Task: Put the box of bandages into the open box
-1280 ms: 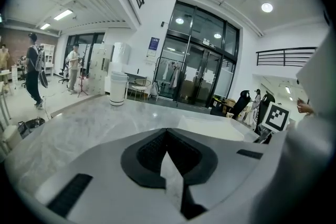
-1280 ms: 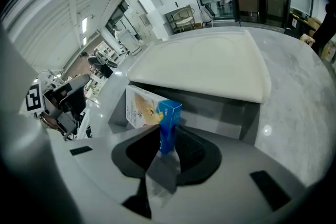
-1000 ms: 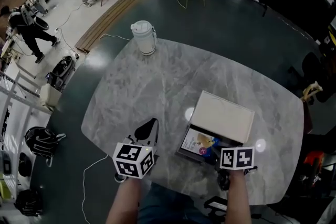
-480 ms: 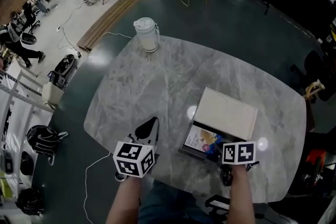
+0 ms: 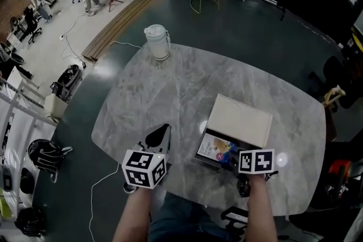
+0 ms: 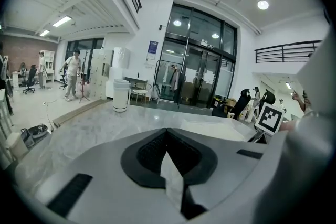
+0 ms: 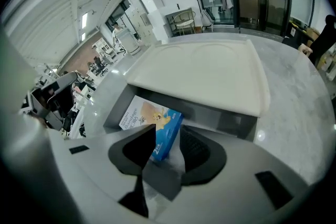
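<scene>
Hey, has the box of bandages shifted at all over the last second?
No. The box of bandages lies at the same spot in the open box, toward its left wall, just in front of the white lid.

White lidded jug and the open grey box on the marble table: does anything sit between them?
No. The head view shows only bare grey marble tabletop between the white lidded jug and the open grey box.
</scene>
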Action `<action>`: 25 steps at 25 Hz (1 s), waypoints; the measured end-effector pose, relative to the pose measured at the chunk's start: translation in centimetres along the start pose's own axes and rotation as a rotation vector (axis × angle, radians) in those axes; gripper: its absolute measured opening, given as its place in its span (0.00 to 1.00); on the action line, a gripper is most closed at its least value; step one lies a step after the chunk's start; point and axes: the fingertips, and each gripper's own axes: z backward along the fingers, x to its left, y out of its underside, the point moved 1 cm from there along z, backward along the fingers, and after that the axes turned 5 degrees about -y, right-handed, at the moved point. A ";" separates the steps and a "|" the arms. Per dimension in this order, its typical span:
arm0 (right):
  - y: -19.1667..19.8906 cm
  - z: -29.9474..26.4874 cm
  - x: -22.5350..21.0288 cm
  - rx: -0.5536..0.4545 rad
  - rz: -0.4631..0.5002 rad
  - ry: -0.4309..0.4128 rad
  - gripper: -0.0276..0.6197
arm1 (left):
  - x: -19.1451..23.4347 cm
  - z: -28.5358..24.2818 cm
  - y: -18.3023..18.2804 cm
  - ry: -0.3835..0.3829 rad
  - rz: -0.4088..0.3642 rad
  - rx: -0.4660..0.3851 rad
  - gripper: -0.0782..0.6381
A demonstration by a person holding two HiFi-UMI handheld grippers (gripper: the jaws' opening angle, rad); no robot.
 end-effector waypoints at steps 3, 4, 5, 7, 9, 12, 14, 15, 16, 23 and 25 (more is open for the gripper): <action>-1.0 1.2 0.0 -0.034 0.009 0.000 0.28 | -0.3 0.2 -0.9 -0.001 -0.005 -0.022 0.13; -1.3 1.6 0.0 -0.048 0.010 0.000 0.28 | -0.4 0.3 -1.2 -0.002 -0.007 -0.029 0.13; -1.7 2.0 0.1 -0.062 0.012 -0.001 0.28 | -0.5 0.4 -1.5 -0.002 -0.008 -0.037 0.13; -2.5 2.8 0.1 -0.095 0.019 0.004 0.27 | -0.7 0.6 -2.3 -0.003 -0.012 -0.054 0.13; -3.4 3.8 0.2 -0.135 0.024 0.012 0.22 | -0.9 0.7 -3.2 -0.002 -0.015 -0.075 0.13; -4.9 5.2 0.5 -0.195 0.037 0.014 0.15 | -1.3 0.8 -4.5 -0.001 -0.024 -0.107 0.13; -5.9 6.2 0.8 -0.239 0.049 0.010 0.12 | -1.5 0.9 -5.3 0.000 -0.028 -0.126 0.13; -6.5 6.8 1.1 -0.265 0.056 0.007 0.10 | -1.6 0.9 -5.7 0.002 -0.031 -0.134 0.13; -7.0 7.4 1.3 -0.292 0.063 0.003 0.09 | -1.8 0.9 -6.0 0.004 -0.033 -0.142 0.13; -10.3 11.8 3.2 -0.473 0.149 -0.054 0.08 | -3.0 1.0 -8.7 0.023 -0.057 -0.207 0.13; -11.1 13.4 3.6 -0.534 0.196 -0.054 0.08 | -3.3 1.0 -9.5 0.028 -0.063 -0.226 0.13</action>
